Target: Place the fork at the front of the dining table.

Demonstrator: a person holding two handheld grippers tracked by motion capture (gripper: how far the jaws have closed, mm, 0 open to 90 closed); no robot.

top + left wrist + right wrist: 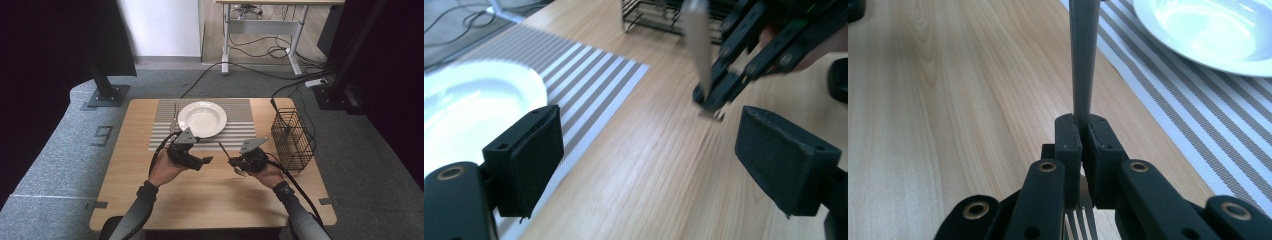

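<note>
Wooden table (210, 192): striped mat (240, 129), wire basket (292, 141)

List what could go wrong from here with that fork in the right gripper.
1. The right gripper pinches the fork on its thin handle, tines behind the jaws; it may pivot or slip.
2. The left gripper is open right beside it; a bump could knock the fork loose.
3. The plate sits close ahead; a swinging handle could strike its rim.

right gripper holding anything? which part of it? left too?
The right gripper is shut on a fork, clamped on the handle close above the tines, which poke out below the jaws. The left gripper is open, with nothing between its jaws.
</note>
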